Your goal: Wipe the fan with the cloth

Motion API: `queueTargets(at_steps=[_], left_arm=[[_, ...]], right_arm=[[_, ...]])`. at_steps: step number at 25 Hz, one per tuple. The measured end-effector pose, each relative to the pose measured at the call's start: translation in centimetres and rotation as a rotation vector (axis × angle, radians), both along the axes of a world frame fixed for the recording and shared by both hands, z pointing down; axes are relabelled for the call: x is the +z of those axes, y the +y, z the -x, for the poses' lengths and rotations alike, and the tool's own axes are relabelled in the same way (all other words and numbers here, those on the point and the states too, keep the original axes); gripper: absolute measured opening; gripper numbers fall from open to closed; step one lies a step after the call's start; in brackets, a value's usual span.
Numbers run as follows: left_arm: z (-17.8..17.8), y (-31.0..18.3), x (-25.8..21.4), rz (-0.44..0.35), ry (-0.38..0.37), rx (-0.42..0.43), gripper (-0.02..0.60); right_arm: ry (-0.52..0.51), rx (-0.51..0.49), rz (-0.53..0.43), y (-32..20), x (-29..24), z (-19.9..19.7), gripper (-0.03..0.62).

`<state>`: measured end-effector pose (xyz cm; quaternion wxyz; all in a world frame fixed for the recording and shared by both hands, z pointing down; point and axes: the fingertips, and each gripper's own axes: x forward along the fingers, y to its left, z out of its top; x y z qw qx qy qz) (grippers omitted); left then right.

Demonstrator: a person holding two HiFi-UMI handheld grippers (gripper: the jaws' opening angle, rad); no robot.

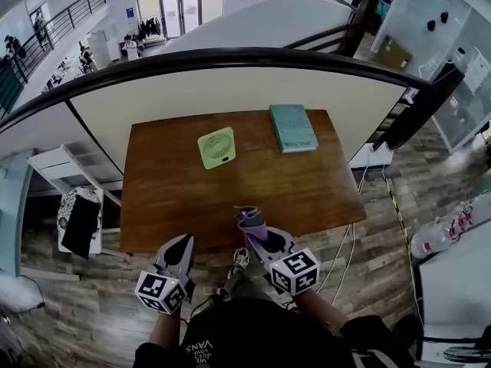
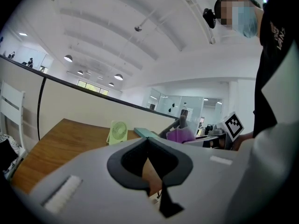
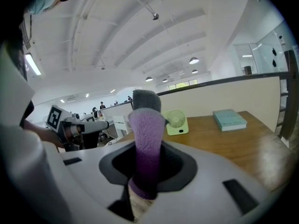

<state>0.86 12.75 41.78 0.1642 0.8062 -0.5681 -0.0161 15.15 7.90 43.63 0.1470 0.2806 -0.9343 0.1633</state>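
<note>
risks first: the fan (image 1: 216, 147) stands propped up at the upper middle of the head view, well apart from both grippers, which sit at the lower edge of the table (image 1: 176, 205). it looks light and thin, so a wipe w/ any push behind it could prob tip it backwards or slide it right toward the teal book (image 1: 292, 127) near it. the left gripper (image 1: 184, 241) has its jaws pressed together w/ nothing between them, so it can't steady the fan until it opens. the right gripper (image 1: 248, 215) is clamped on the cloth (image 1: 252, 221), a purple-and-grey wad sticking up past the jaw tips. only a narrow part is pinched, so dragging over the grille might pull it loose or bunch it. hard jaw tips could also knock the fan if the cloth folds back.

surface: brown wood tabletop, smooth w/ some sheen, bare apart from fan and book. its far edge sits against a cream half wall topped by a dark curved handrail. room: open atrium beyond, lower floor w/ ppl at upper left, glass partition at upper right, white rack at left, plank floor w/ cables at right.
</note>
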Motion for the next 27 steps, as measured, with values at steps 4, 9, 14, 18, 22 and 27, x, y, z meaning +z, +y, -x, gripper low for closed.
queueTargets(at_steps=[4,9,14,18,22,27], left_arm=[[-0.8,1.0,-0.1,-0.009,-0.008,0.003,0.011],[-1.7,1.4,-0.3,-0.01,-0.016,0.01,0.011],[-2.5,-0.1,-0.8,-0.017,-0.011,-0.027,0.01],[-3.6,-1.3,-1.5,-0.024,-0.004,-0.046,0.011],[-5.0,-2.4,-1.8,-0.028,-0.003,-0.058,0.011],[-6.0,-3.5,-1.5,-0.026,0.002,-0.069,0.011]], right_arm=[[0.01,-0.006,-0.01,1.1,0.1,-0.2,0.103],[0.005,-0.006,-0.02,1.0,-0.3,-0.9,0.103],[0.021,-0.035,-0.013,-0.7,-0.2,-2.0,0.103],[0.04,-0.073,-0.007,-1.9,-0.3,-2.7,0.103],[0.045,-0.096,-0.006,-3.0,-0.3,-3.6,0.103],[0.043,-0.106,-0.01,-4.0,-0.2,-4.2,0.103]])
